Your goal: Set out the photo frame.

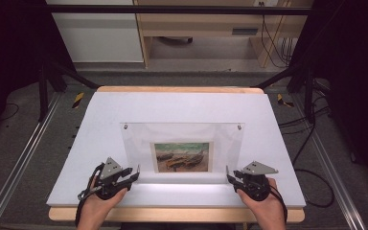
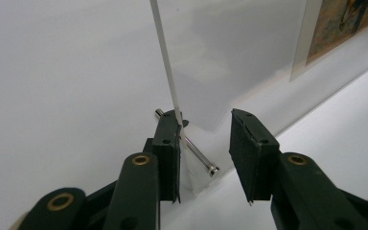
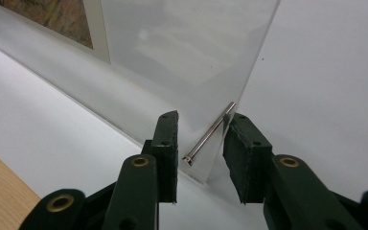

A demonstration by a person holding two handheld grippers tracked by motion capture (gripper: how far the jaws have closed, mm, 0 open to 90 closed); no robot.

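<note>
Frame (image 1: 182, 143) stands mid-picture, long side running left to right, with left gripper (image 1: 135, 173) and right gripper (image 1: 230, 176) at its bottom corners, jaws apart, gripping nothing yet.

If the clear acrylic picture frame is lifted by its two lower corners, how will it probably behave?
The acrylic frame looks like a stiff flat sheet, so it probably keeps its shape. Its glossy faces seem slippery. It stands upright on a thin edge, so a push may tip it.
</note>
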